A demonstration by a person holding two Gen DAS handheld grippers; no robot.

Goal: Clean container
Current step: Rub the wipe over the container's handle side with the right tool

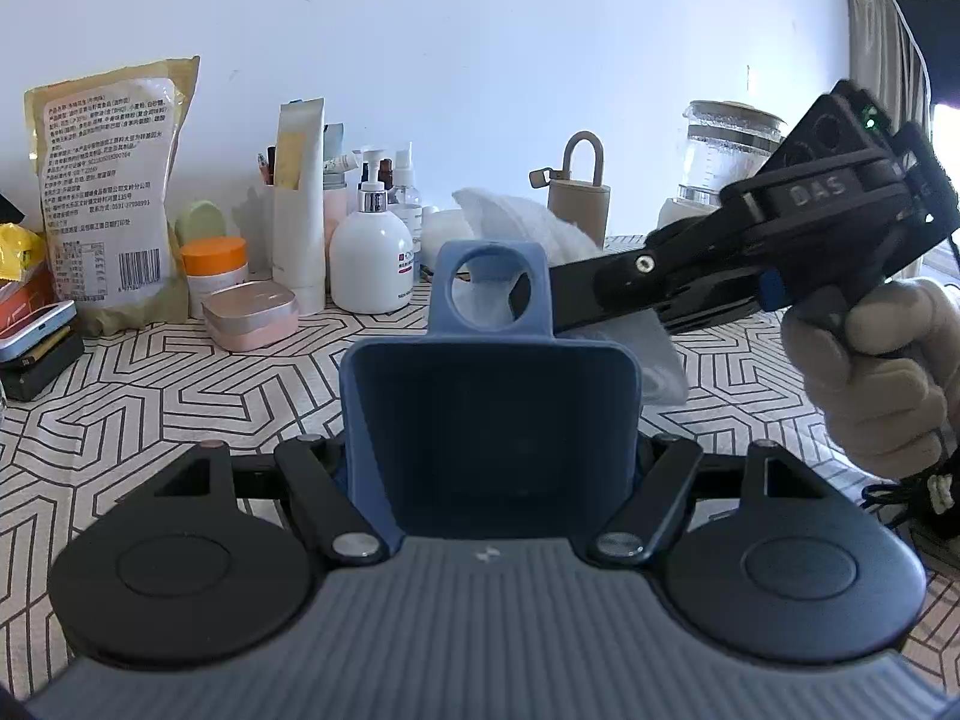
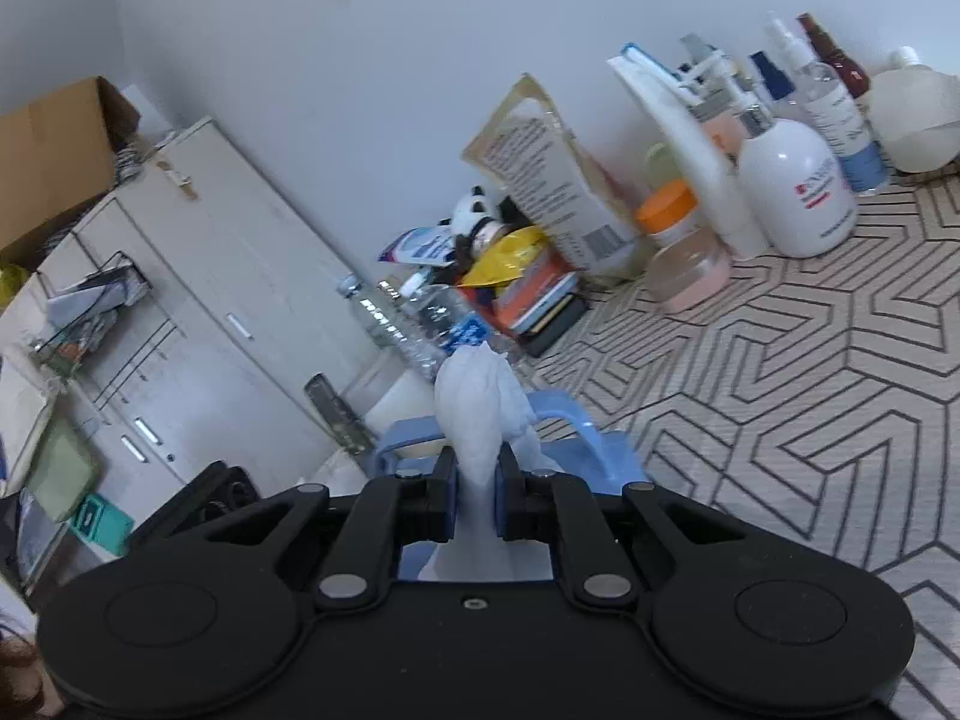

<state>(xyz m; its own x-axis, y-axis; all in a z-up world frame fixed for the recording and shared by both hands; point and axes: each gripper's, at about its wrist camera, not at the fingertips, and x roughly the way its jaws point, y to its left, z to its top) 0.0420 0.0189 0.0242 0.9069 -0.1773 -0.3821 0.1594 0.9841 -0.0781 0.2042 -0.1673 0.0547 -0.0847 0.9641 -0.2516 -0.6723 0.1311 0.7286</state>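
Observation:
A blue square container [image 1: 489,420] with a holed tab on its far rim sits upright between the jaws of my left gripper [image 1: 489,462], which is shut on its side walls. From the right comes my right gripper [image 1: 540,294], held by a gloved hand [image 1: 876,372], its tips just behind the tab. It is shut on a crumpled white cloth [image 1: 636,348]. In the right wrist view the cloth [image 2: 480,408] sticks up past the pads of the right gripper [image 2: 477,498], over the container's rim [image 2: 576,450]. The container's inside looks dark and bare.
Along the back wall of the patterned table [image 1: 180,384] stand a brown pouch [image 1: 108,192], an orange-lidded jar [image 1: 214,267], a pink tin [image 1: 251,315], a white pump bottle [image 1: 372,258], a beige flask [image 1: 579,198] and a glass kettle [image 1: 720,150]. A white cabinet [image 2: 198,300] stands beyond the table edge.

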